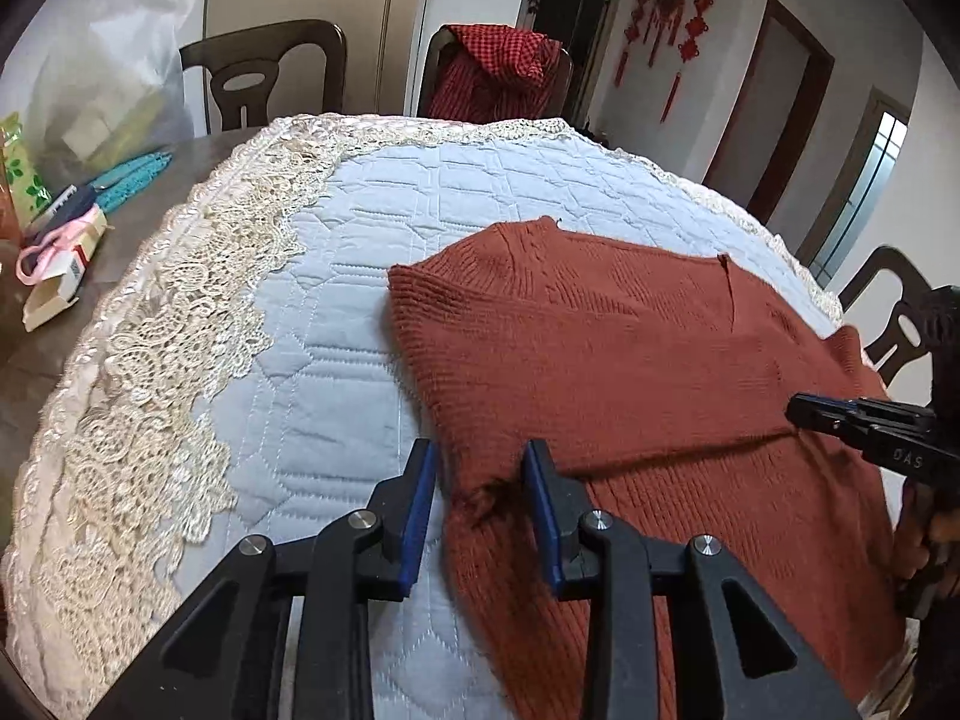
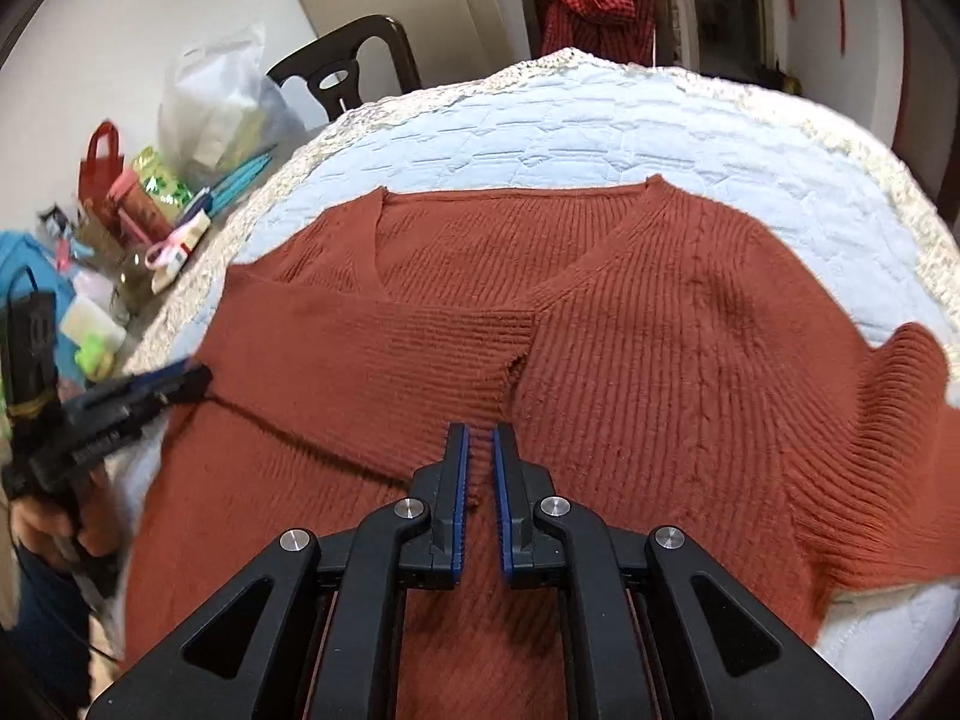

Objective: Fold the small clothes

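A rust-red knit sweater [image 1: 630, 348] [image 2: 630, 312] lies flat on a pale blue quilted mat [image 1: 360, 276], one sleeve folded across its body. My left gripper [image 1: 480, 468] stands open at the sweater's left edge, one finger on the mat and the other on the knit, with the folded edge lying loose between them. In the right wrist view the left gripper [image 2: 201, 378] shows at that same edge. My right gripper [image 2: 480, 438] is shut to a thin slit low over the sweater's middle, with no cloth visibly pinched. From the left wrist view, the right gripper [image 1: 795, 411] tips touch the sleeve's fold.
Cream lace [image 1: 180, 330] borders the mat. Boxes, pink scissors [image 1: 42, 252], a bottle [image 2: 135, 204] and bags [image 2: 210, 96] crowd the table's left end. Dark chairs [image 1: 264, 72] stand behind; one carries a red checked garment [image 1: 498, 72]. A hand [image 2: 54, 516] holds the left gripper.
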### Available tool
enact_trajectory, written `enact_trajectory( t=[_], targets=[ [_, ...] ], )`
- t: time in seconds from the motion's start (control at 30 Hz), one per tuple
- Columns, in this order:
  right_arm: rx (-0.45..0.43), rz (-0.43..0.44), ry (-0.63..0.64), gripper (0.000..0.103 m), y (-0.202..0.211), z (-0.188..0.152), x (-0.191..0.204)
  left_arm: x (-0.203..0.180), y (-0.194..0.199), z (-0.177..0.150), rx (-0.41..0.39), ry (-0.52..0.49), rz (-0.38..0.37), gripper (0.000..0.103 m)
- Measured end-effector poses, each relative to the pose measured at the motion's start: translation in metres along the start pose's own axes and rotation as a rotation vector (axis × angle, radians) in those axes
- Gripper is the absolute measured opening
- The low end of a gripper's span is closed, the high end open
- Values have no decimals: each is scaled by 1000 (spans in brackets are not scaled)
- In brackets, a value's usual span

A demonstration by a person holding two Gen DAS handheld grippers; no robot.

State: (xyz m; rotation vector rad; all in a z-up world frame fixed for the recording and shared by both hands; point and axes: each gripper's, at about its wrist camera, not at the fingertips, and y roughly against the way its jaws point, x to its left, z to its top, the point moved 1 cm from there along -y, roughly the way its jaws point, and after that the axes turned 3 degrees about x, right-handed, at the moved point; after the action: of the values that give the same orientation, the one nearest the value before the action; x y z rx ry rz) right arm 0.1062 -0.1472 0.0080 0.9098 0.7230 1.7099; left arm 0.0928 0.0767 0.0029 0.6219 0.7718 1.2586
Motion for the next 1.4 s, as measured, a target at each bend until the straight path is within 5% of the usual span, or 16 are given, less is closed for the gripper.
enact_trajectory(
  t=[0.3, 0.37, 0.43, 0.5, 0.77, 1.13, 1.4],
  targets=[
    [-41, 12, -42, 8, 35, -31, -11, -24, 38, -17, -46, -8, -15, 35],
    [-53, 4, -52, 15, 43, -38, -14, -32, 45, -22, -49, -8, -26, 41],
    [-66, 2, -75, 35, 51, -47, -19, -40, 49, -28, -50, -12, -33, 52],
    [-84, 7, -103, 44, 61, -57, -25, -50, 48, -34, -36, -28, -44, 52],
    [-135, -14, -212, 44, 83, -74, -57, -72, 48, -35, -28, -52, -62, 53],
    [-218, 18, -618, 44, 86, -84, -157, -73, 21, -32, -11, -35, -29, 55],
    [-309, 9, -736, 44, 84, -66, -188, -67, 13, -39, 1, -15, -33, 57]
  ],
)
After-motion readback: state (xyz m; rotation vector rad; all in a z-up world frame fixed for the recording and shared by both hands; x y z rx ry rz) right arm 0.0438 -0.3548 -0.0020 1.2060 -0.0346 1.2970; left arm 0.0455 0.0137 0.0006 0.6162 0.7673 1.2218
